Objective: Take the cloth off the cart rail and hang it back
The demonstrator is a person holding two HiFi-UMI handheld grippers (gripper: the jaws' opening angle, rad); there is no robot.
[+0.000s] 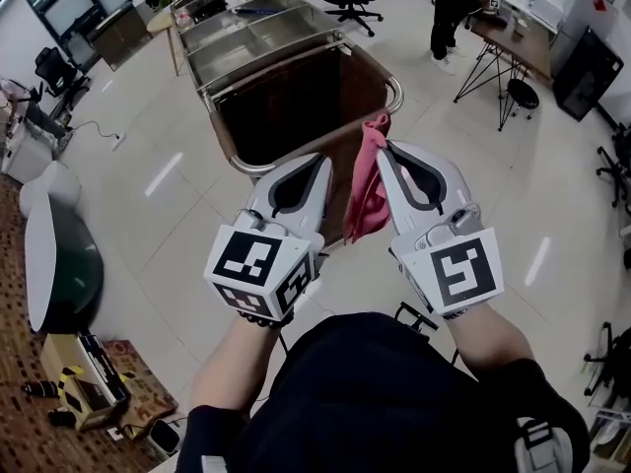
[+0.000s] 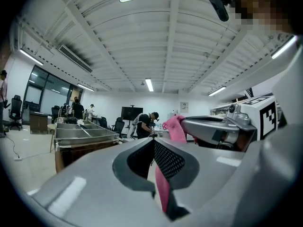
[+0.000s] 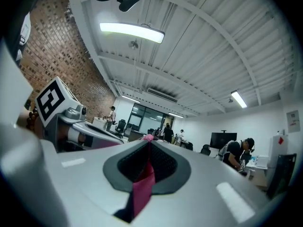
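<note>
- Both grippers are held level and side by side in front of the person's chest, pointing away from the body toward the cart, with their marker cubes nearest the body.
- The left forearm (image 1: 232, 363) and right forearm (image 1: 488, 348) reach forward from the dark sleeves. The hands themselves are hidden under the cubes.
- The right gripper (image 1: 383, 149) points slightly inward. Its jaws are closed on the pink cloth (image 1: 367, 190): a tuft of pink shows at the tips and a strip of it fills the slot behind the pads.
- The cloth hangs down from those tips in a loose bunch between the two grippers, over the near end of the cart and clear of the cart rail (image 1: 397, 89).
- The left gripper (image 1: 321, 161) sits just beside the cloth, with a gap at its tips. Its jaws are together. Pink shows through the slot behind its pads, but whether any cloth is pinched there cannot be told.
- The cart stands on the pale floor (image 1: 493, 185), its open brown interior below the grippers.
</note>
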